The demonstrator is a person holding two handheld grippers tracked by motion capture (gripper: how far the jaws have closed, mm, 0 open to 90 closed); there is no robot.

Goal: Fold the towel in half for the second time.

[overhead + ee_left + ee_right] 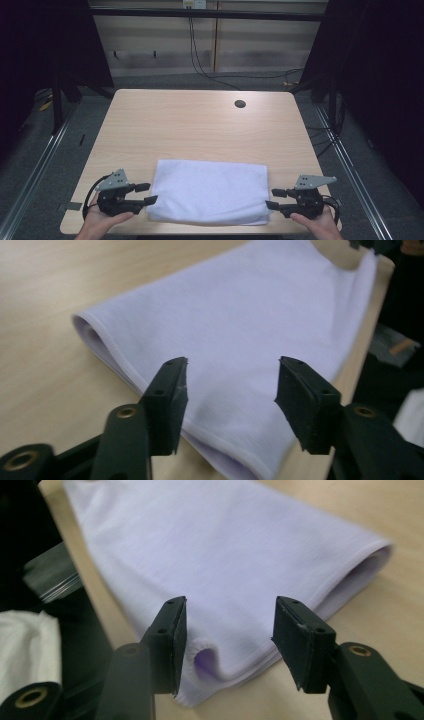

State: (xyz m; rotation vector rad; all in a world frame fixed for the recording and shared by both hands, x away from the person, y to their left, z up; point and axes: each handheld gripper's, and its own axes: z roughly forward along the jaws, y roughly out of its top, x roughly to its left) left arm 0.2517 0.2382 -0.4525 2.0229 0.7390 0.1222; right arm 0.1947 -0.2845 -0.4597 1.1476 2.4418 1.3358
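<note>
Folded white towel [210, 190] lay flat at the near edge of the tabletop [200, 125], between both claws.

Left claw [146, 194] stood with jaws apart at the towel's left end; right claw [273, 197] stood likewise at its right end, neither clamping the fabric.

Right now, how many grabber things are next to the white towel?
2. The left hand-held gripper sits at the folded white towel's left edge, jaws open. The right hand-held gripper sits at its right edge, jaws open too. Neither one is pinching the cloth.
</note>
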